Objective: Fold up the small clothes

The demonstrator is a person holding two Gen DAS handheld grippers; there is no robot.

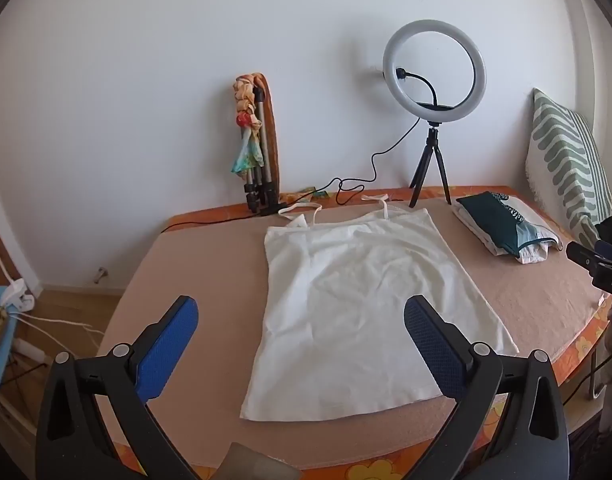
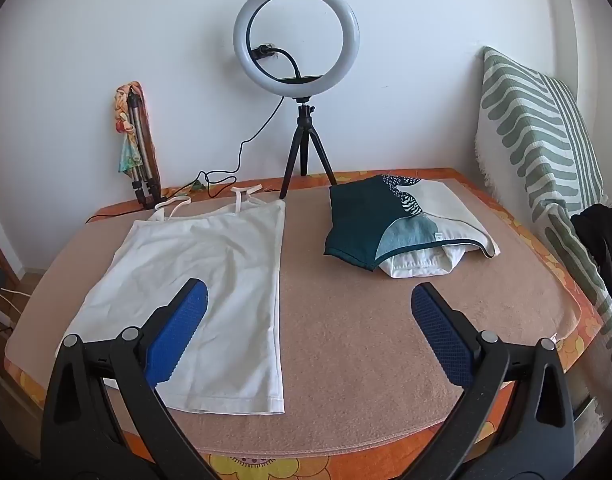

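White camisole (image 1: 362, 300) spread flat, ready for its first fold

I read it as laid out straps-away on the pink mat (image 2: 366, 340) so both hems are reachable, with the folded stack (image 2: 402, 228) parked clear to the right. My left gripper (image 1: 302, 320) and right gripper (image 2: 310, 308) hover above, both wide apart, holding and touching nothing
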